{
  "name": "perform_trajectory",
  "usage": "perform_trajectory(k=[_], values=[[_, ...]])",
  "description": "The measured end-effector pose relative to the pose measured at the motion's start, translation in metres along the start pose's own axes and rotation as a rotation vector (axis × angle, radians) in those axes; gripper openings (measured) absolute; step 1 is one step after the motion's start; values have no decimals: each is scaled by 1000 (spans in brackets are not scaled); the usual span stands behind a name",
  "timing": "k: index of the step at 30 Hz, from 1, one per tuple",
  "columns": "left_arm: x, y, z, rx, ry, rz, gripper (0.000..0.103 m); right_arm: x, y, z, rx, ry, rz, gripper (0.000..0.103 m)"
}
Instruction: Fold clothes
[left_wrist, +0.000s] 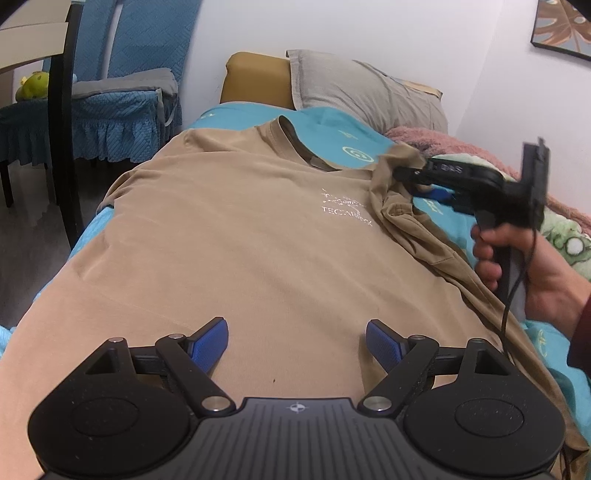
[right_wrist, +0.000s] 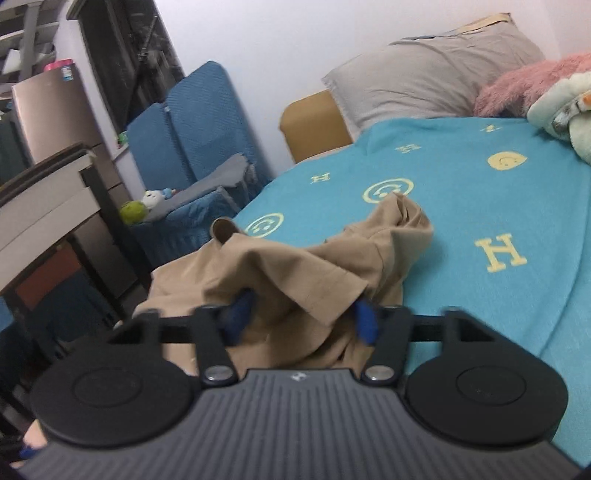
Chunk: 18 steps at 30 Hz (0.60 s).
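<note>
A tan T-shirt (left_wrist: 240, 236) with a white chest logo lies face up on the turquoise bedspread (right_wrist: 480, 206). My left gripper (left_wrist: 297, 345) is open and empty, hovering over the shirt's lower part. My right gripper (right_wrist: 301, 317) appears in the left wrist view (left_wrist: 402, 171) at the shirt's right shoulder. Its blue pads (right_wrist: 364, 319) stand wide apart, with the bunched right sleeve (right_wrist: 332, 266) draped between and over them. The sleeve is lifted off the bedspread and pulled toward the shirt's middle.
A grey pillow (left_wrist: 362, 88) and a tan headboard (left_wrist: 258, 79) lie at the bed's far end. A pink blanket and a plush toy (right_wrist: 554, 99) sit on the bed's right side. Blue chairs (left_wrist: 122, 99) and a dark table leg (left_wrist: 62, 122) stand left of the bed.
</note>
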<state>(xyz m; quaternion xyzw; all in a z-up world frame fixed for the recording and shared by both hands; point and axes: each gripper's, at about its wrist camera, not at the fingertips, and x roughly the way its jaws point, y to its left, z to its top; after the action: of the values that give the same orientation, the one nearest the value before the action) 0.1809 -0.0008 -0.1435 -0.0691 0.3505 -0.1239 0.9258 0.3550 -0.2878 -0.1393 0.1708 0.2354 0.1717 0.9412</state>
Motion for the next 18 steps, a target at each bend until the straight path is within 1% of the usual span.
perform_trajectory(k=[1, 4, 8, 11, 14, 15, 16, 18], values=[[0, 0, 0, 5, 0, 2, 84, 0, 0, 2, 13, -9, -3, 12], [1, -1, 0, 12, -1, 7, 84, -15, -5, 14, 82, -107, 23, 10], [1, -1, -1, 21, 0, 10, 84, -51, -19, 45, 128, -234, -20, 9], [-1, -1, 0, 24, 0, 10, 84, -83, -39, 67, 119, -304, -127, 9], [-2, -1, -1, 33, -1, 12, 84, -110, -74, 78, 160, -348, -293, 9], [-1, -2, -1, 38, -1, 13, 84, -115, -89, 78, 187, -352, -366, 9], [-1, -2, -1, 42, -1, 14, 84, -117, -104, 74, 227, -333, -420, 11], [0, -3, -1, 50, 0, 17, 84, -120, -136, 63, 312, -284, -517, 11]])
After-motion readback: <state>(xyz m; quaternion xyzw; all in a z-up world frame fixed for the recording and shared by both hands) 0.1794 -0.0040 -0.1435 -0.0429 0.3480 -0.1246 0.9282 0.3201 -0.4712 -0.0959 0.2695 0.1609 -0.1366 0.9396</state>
